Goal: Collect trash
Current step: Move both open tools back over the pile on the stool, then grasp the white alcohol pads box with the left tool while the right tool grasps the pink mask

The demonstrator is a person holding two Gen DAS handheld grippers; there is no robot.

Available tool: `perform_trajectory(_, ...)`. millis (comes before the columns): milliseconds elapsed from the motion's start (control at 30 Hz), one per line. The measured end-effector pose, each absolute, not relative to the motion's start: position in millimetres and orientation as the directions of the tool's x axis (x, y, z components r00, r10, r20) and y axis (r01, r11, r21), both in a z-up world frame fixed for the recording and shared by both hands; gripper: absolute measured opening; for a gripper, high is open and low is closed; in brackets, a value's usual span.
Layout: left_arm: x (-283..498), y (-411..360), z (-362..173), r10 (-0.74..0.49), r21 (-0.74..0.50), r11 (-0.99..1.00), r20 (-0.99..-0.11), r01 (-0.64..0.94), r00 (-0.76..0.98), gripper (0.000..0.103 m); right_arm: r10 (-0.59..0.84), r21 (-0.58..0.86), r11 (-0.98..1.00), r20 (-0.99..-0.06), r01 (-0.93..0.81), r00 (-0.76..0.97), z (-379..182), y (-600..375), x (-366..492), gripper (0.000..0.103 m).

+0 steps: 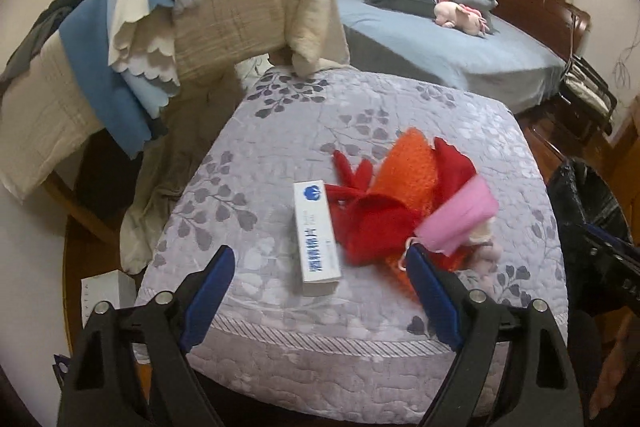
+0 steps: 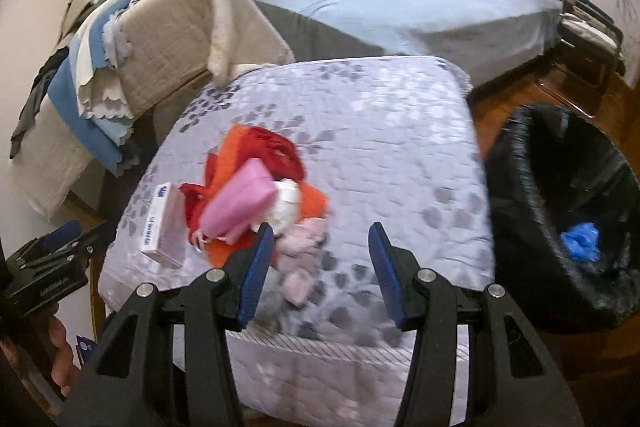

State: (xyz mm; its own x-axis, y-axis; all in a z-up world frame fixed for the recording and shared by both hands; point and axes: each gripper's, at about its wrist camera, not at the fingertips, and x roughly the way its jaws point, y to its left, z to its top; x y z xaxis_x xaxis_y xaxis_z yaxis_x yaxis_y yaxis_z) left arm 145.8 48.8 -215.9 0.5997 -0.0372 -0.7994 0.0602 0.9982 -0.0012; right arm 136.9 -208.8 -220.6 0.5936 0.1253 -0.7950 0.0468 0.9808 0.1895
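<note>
A long white box with blue print (image 1: 317,235) (image 2: 163,225) lies on a lilac quilted cushion (image 1: 360,115) (image 2: 380,131). Beside it sits a heap of red, orange and pink cloth (image 1: 404,203) (image 2: 256,187), with pale pink scraps (image 2: 298,259) at its near edge. My left gripper (image 1: 319,259) stands wide open just short of the box, nothing between its fingers. My right gripper (image 2: 322,239) is open over the cushion's near part, its left finger (image 2: 256,267) beside the pink scraps and not pressing on them. A bin lined with a black bag (image 2: 568,211) (image 1: 580,195) stands to the right, with a blue crumpled thing (image 2: 580,241) inside.
A rack draped with beige and blue blankets (image 1: 224,23) (image 2: 160,39) stands behind the cushion on the left. A blue bed (image 1: 448,39) (image 2: 420,11) with folded clothes and a pink plush toy (image 1: 460,13) lies beyond. A white box (image 1: 106,297) sits on the wooden floor at the left.
</note>
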Motion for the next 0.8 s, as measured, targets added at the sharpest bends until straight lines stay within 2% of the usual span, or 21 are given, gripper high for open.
perform_trajectory(600,171,64,-254,-0.057,-0.018,0.997,-0.818,0.074,0.573,0.086,0.159,0.187,0.982,-0.801,-0.011,0.578,-260,-157,194,0.049)
perform_trajectory(700,176,67,-260,-0.064,-0.027,0.997,-0.825,0.074,0.562,0.086,0.162,0.184,0.983,-0.81,-0.019,0.564,-265,-154,200,0.041)
perform_trajectory(767,178,67,-266,-0.063,-0.028,0.997,-0.831,0.072,0.553,0.086,0.168,0.182,0.983,-0.819,-0.029,0.548,-270,-151,203,0.025)
perform_trajectory(800,180,67,-269,-0.067,-0.035,0.997,-0.836,0.07,0.545,0.086,0.171,0.183,0.983,-0.824,-0.032,0.541,-272,-151,204,0.024)
